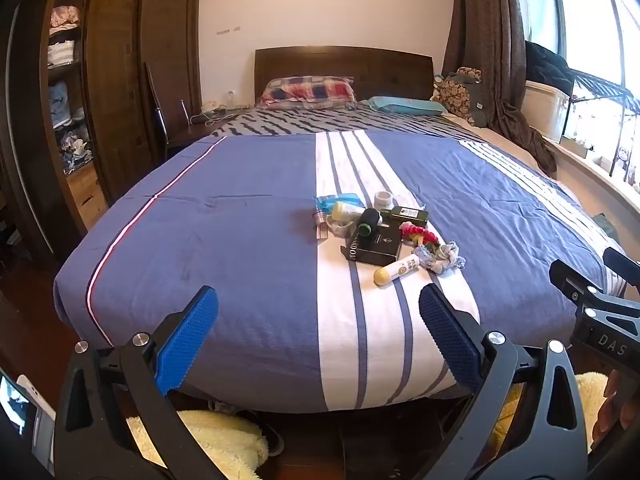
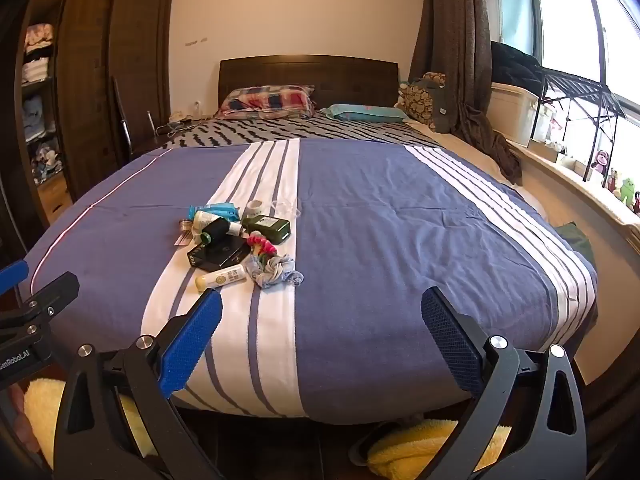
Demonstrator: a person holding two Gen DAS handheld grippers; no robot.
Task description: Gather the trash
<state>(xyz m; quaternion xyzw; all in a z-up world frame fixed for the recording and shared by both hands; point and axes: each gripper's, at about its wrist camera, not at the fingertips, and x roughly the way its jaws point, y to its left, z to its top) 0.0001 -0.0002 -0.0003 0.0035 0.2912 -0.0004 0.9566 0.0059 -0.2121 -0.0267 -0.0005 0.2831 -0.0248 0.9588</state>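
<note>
- At far left, dark wooden wardrobe [image 1: 116, 80] stood with open shelves of folded clothes.
- Left gripper [image 1: 318, 300] hung over foot of bed [image 1: 240, 240], fingers spread wide, nothing between blue pads [image 1: 188, 340].
- Bed carried blue cover with white striped band running down the middle.
- Trash pile [image 1: 380, 232] sat on that white band, mid-bed, well apart from both grippers.
- In the pile: light blue wrapper [image 1: 338, 200] at back left, small white cup [image 1: 384, 199] at the back, dark green bottle [image 1: 404, 216] lying on its side, black box [image 1: 374, 246] in front of it, white tube with yellow cap [image 1: 396, 270] nearest the foot, touching the box.
- Red-and-yellow item [image 1: 420, 234] and crumpled pale blue cloth [image 1: 442, 258] lay on pile's right side.
- Right gripper [image 2: 322, 304] also over bed foot, fingers wide apart, empty; pile sat ahead and left of it.
- Plaid pillow [image 2: 268, 100] and teal pillow [image 2: 364, 114] lay by dark headboard [image 2: 308, 72].
- Brown curtain [image 2: 452, 40] hung right of bed, window [image 2: 568, 20] beyond it.
- Yellow fluffy slippers [image 2: 424, 444] showed on floor below the grippers.
</note>
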